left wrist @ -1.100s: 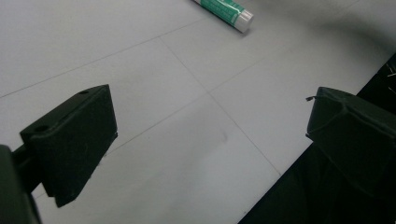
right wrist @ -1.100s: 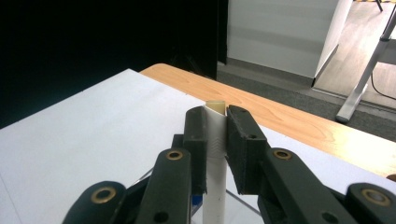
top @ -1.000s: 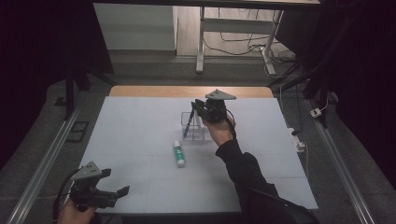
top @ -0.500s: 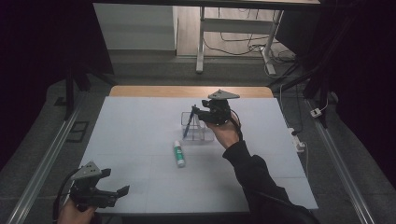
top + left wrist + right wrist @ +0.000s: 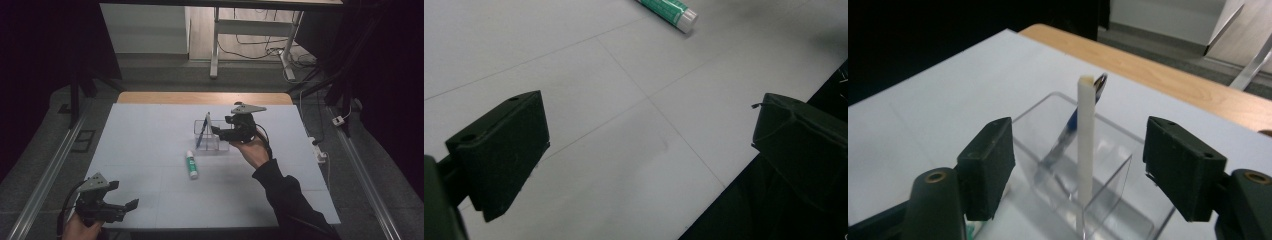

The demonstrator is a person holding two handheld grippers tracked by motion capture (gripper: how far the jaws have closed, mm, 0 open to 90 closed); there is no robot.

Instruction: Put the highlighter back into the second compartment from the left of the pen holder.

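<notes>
The left gripper (image 5: 116,209) hovers at the near left corner of the table (image 5: 150,130), its jaws wide with only bare tabletop between them. Ahead of it and to its right lies one glue stick (image 5: 191,165), a white tube with a green label and white cap, flat on the table and well apart from either gripper. Beyond the stick stands one clear box (image 5: 212,137), just left of the right gripper (image 5: 220,132). Two things lean in it: one blue pen (image 5: 201,134) and one white stick (image 5: 208,121). The right gripper's jaws have just been opening and stand wide; in the right gripper view the white stick (image 5: 1086,145) rises upright between them, touching neither pad, with the pen (image 5: 1068,131) tilted behind it. Nothing blocks the box.
</notes>
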